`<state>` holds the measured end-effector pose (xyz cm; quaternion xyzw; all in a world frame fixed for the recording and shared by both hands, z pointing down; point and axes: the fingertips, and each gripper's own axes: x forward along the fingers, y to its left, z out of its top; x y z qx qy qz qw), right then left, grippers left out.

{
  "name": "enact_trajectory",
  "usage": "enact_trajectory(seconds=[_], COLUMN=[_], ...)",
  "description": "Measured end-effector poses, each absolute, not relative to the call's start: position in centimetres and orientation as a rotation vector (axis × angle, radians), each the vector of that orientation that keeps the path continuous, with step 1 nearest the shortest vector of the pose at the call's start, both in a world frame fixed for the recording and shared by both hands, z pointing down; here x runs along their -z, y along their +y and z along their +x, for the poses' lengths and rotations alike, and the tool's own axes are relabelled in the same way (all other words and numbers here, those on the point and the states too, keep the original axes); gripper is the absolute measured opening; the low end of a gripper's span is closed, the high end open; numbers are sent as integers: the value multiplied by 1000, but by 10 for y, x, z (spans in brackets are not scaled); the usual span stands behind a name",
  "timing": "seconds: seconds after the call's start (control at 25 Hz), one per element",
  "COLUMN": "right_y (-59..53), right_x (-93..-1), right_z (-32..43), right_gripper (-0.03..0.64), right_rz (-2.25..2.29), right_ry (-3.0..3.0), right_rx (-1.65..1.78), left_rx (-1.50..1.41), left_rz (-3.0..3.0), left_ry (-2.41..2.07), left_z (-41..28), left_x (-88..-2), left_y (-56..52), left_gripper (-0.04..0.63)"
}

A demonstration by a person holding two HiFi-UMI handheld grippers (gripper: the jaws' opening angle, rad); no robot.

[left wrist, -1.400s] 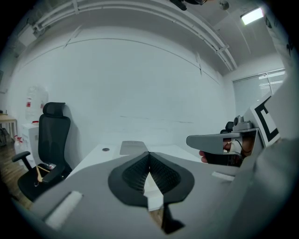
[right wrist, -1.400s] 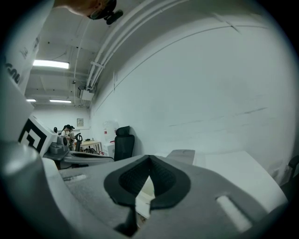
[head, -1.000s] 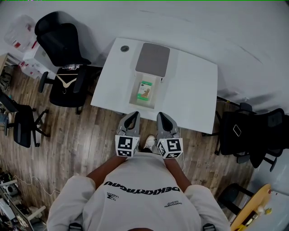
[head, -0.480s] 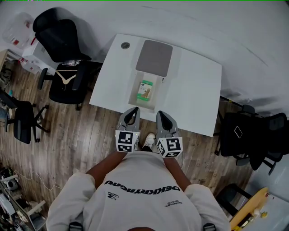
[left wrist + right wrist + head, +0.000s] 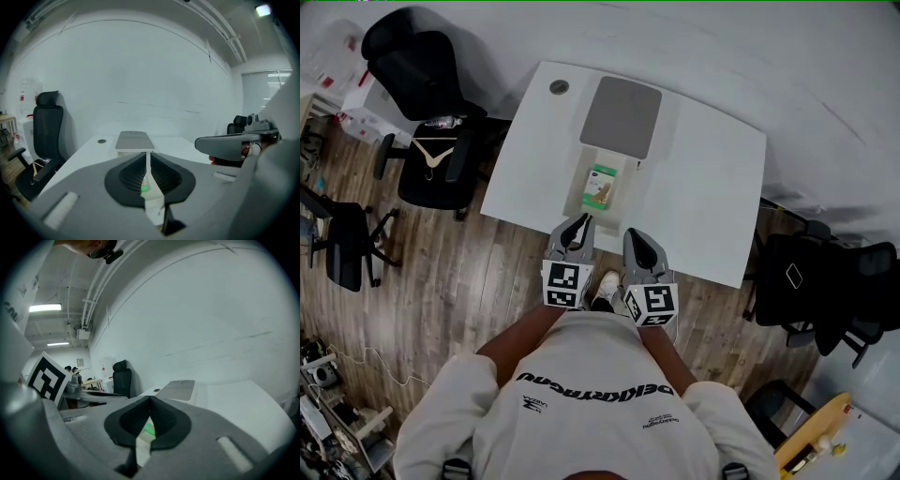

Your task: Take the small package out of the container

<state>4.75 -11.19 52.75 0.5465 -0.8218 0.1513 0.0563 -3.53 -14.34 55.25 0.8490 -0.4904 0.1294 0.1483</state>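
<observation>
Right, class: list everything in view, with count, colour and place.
table: one, white, centre
container: one, clear, on table's near side
small package: one, green and tan, inside container
lid: one, grey, at container's far end
office chairs: several, black, flanking the table
hanger: one, pale, on left chair
floor: brown wood
left hand-held gripper: one, grey, shut, at table's near edge
right hand-held gripper: one, grey, shut, beside it
person: white shirt
</observation>
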Motion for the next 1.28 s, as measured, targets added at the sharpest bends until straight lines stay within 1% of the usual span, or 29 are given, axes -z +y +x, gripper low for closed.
enact_trajectory(seconds=[0.36,0.76,0.96,1.08,1.28], right_y=[-124,-128,-129,-130,-128], right_x=[-536,-547,-549,-551,-553], right_z=[50,57,56,57,60], right_gripper=[-2,-2,-2,-2,-2], right_rz=[1645,1660,1659,1657,1663], right_ry=[-2487,-2450,-2444,-2442,-2435], right_rx=[-482,-511,-518,-521,-528], left_rx=[-443,-517,-553,-588,-643], left_rz=[2390,2341,2320,2301,2260], left_ry=[-1391,-1369,-1359,-1348,-1341], left_z=[-27,-19,-17,-13,-11], left_x=[-571,-590,-602,-611,-626], left_y=[-165,-182,-191,-197,-205], left_gripper=[54,129,168,209,257])
